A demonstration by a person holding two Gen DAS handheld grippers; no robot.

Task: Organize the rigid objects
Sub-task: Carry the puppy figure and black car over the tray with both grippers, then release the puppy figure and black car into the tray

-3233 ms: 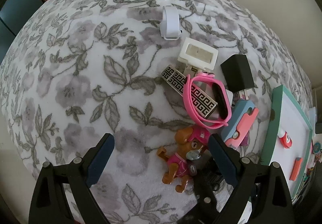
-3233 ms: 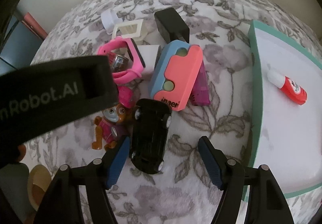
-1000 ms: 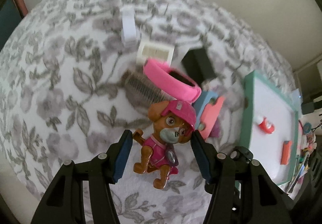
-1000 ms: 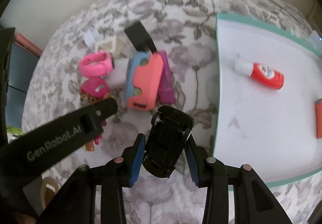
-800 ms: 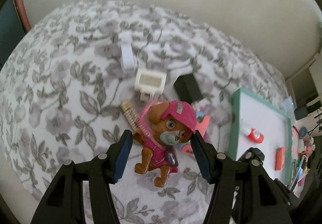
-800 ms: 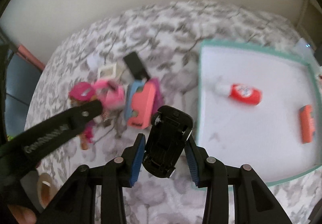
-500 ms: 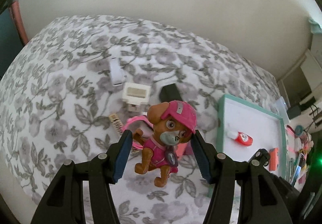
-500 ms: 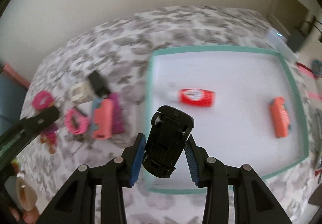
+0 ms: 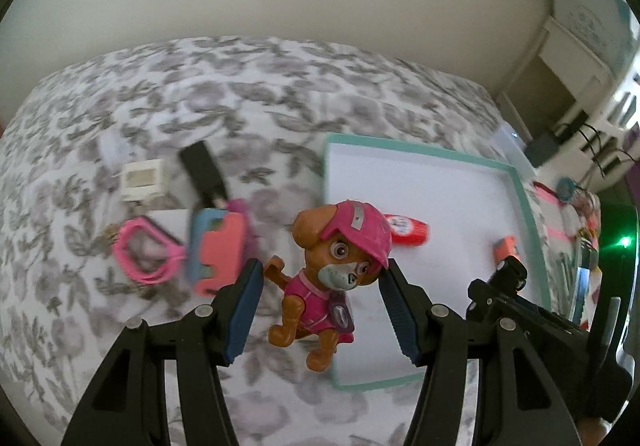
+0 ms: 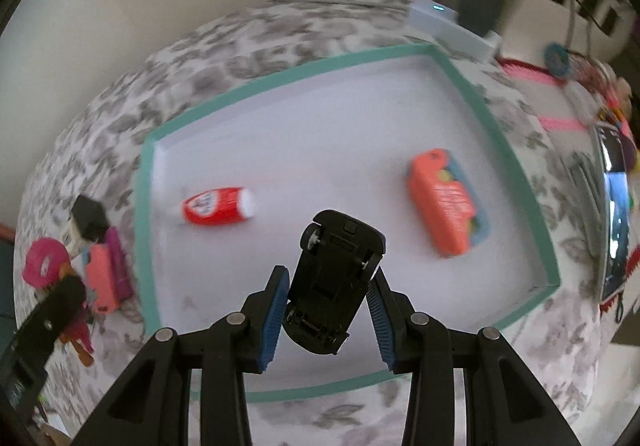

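Left gripper [image 9: 320, 302] clamps a toy pup [image 9: 334, 270] in a pink cap, held in the air above the near left edge of a teal-rimmed tray [image 9: 416, 155] that lies on a floral bed cover [image 9: 240, 85]; the pup hides part of the red bottle [image 9: 406, 228] in the tray behind it. Right gripper [image 10: 326, 310] grips a black toy car [image 10: 334, 282], underside toward the camera, nose down between the pads, above the tray's [image 10: 280, 79] white floor. In the tray lie the red bottle [image 10: 218, 205] and an orange-and-blue case [image 10: 446, 201], well apart. Left of the tray, on the cover, a blurred cluster: pink band [image 9: 142, 256], a second orange-and-blue case [image 9: 218, 246], black charger [image 9: 202, 167], white box [image 9: 142, 179]. A purple item under the case is mostly hidden. Motion blur smears the cover's pattern. Clutter at the right edge is too small to identify.
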